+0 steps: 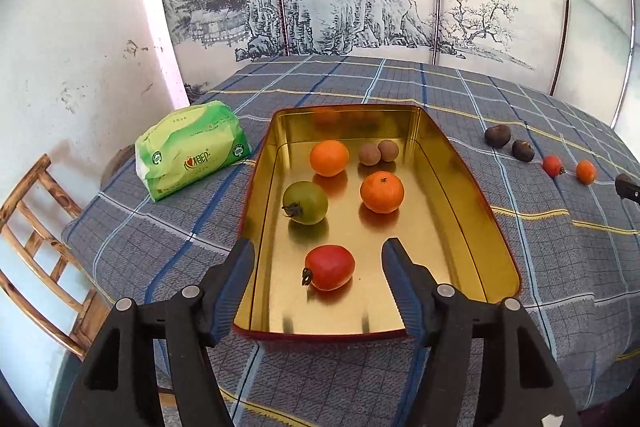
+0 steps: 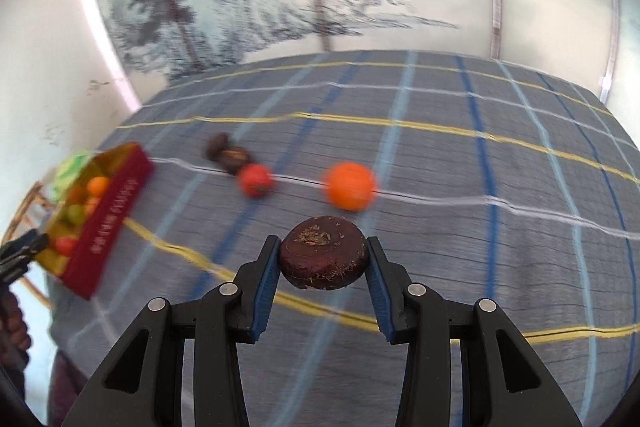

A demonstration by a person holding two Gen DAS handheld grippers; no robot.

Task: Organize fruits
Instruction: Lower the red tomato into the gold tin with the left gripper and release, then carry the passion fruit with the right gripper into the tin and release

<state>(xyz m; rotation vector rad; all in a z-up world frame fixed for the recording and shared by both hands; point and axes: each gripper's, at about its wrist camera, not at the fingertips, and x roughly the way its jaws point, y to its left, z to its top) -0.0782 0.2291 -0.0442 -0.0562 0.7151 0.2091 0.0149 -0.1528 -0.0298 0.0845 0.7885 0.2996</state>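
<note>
Plaid cloth (image 1: 560, 267) covered the table. Only the right wrist view showed the right gripper (image 2: 323, 261) pinching a dark brown fruit (image 2: 323, 259) between its pads, with four more fruits beyond. The left gripper (image 1: 318, 267) was spread wide over the gold tray (image 1: 452, 163), which held six fruits, a red tomato (image 1: 329, 267) between its fingers.

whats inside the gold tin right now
The gold tin holds a red tomato, a green tomato, two oranges and two small brown fruits. The left gripper's fingers hide part of its near corners.
</note>
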